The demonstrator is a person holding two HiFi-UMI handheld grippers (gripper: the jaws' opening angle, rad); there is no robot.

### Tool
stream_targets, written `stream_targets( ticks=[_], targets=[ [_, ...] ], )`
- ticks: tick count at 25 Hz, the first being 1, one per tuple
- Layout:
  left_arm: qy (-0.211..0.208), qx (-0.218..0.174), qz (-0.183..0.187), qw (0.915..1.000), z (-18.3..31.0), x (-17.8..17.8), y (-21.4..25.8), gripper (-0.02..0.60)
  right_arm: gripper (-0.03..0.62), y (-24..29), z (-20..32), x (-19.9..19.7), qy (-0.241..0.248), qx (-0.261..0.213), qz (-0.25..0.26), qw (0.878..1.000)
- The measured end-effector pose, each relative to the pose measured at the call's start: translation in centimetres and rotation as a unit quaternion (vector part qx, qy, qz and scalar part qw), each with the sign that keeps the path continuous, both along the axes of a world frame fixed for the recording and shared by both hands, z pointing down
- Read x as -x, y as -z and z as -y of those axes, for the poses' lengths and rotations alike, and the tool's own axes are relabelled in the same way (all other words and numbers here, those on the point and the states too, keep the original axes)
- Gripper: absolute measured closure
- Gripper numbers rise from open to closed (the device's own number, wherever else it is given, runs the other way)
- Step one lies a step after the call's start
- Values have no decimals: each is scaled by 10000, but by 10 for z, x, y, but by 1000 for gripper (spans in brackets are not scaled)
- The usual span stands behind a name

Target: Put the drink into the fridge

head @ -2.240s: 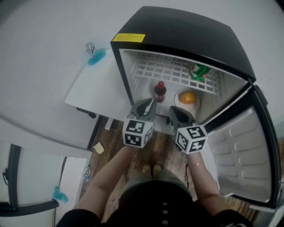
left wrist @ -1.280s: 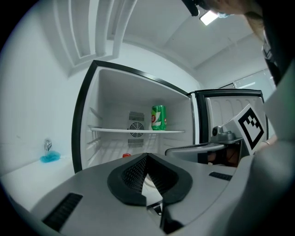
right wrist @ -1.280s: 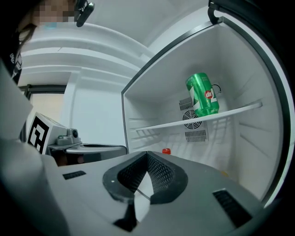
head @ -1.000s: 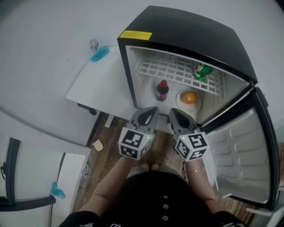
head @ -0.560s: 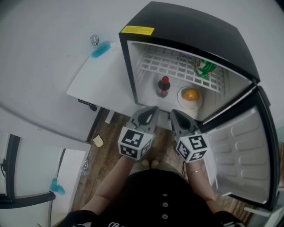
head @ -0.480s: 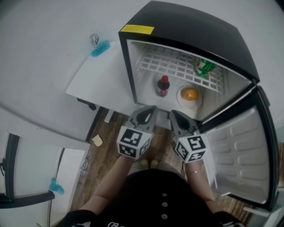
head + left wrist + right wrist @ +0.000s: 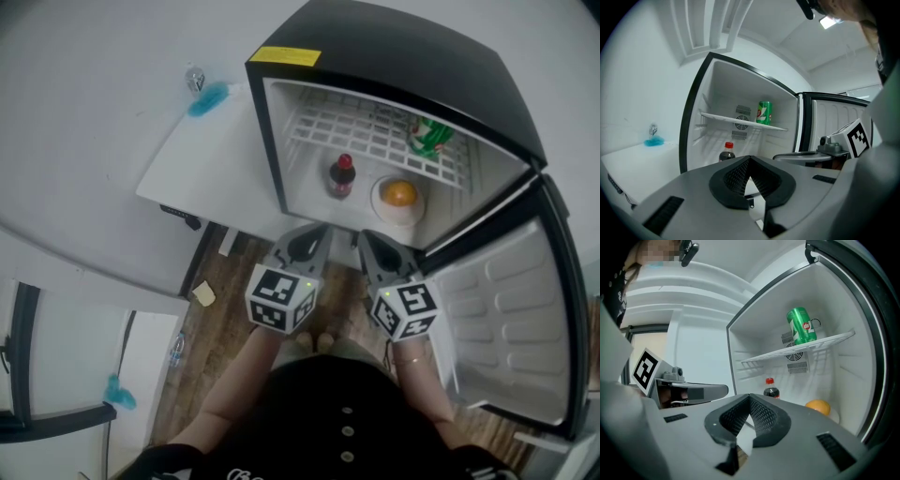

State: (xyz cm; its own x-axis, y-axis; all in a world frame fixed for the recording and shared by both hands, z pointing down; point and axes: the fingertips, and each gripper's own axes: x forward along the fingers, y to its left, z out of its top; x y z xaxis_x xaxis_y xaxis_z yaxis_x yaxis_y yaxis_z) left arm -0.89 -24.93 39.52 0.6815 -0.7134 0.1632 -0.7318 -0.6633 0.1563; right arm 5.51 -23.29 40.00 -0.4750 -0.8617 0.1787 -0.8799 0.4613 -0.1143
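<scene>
Two hand-held tools in smooth grey plastic, left gripper (image 7: 315, 232) and right gripper (image 7: 367, 237); broad flat jaws narrowing to a point; black mesh-textured pads (image 7: 736, 176) lining a diamond-shaped hollow; small dark rectangular slots (image 7: 831, 445) on the jaw tops; at the near end of each, a white cube (image 7: 279, 299) printed with black square markers, a tiny green light on its upper edge; seen from the side, a small round knob (image 7: 677, 372) atop the grey housing; dark top (image 7: 319, 422) with short dark sleeves and a row of small pale buttons (image 7: 348, 434) down the front; thin bracelet (image 7: 410, 359) at the right wrist.
</scene>
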Motion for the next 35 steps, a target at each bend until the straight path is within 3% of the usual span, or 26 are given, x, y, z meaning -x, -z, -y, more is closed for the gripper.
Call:
stream_targets(
  ticks=[16,35],
  targets=[
    [-135,121,-137,9997,-9,-10,-3,575,586,-2,-5,5,154,-16,-221,9996],
    [-329,240,-1,9992,-11,-20,-14,575,586,1,-3,6,287,-75,-211,9993]
  ],
)
